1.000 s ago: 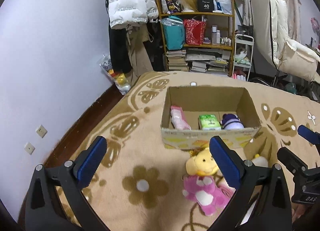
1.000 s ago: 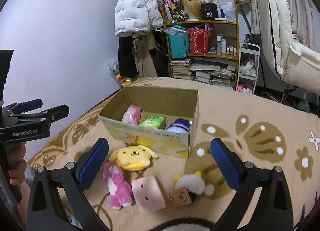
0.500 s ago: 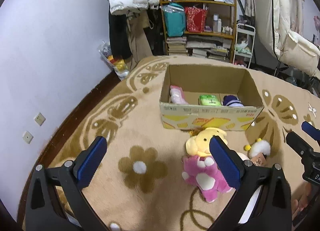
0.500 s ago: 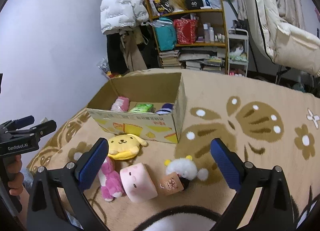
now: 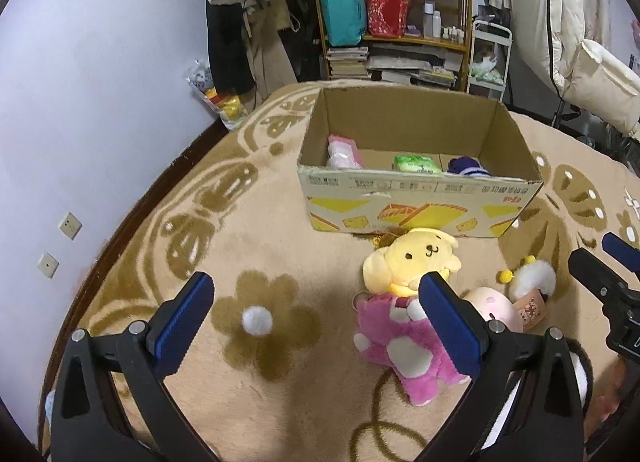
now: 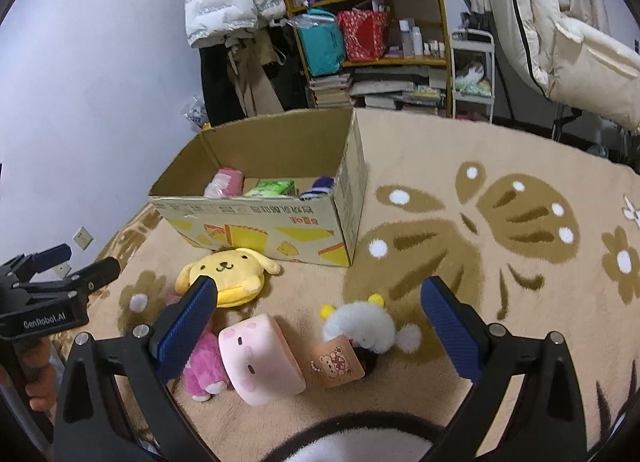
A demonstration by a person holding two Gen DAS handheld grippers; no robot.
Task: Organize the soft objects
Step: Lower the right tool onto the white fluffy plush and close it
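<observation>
While both grippers are hovering over the carpet:
Left gripper [image 5: 316, 302]: fingers spreading wide, gripping nothing.
Right gripper [image 6: 318, 304]: fingers gaping wide, empty.
Plush toys: yellow dog [image 6: 228, 274], pink bear [image 5: 404, 346], pink cube [image 6: 260, 358] lying at 6 o'clock of the cardboard box [image 6: 256, 222].
</observation>
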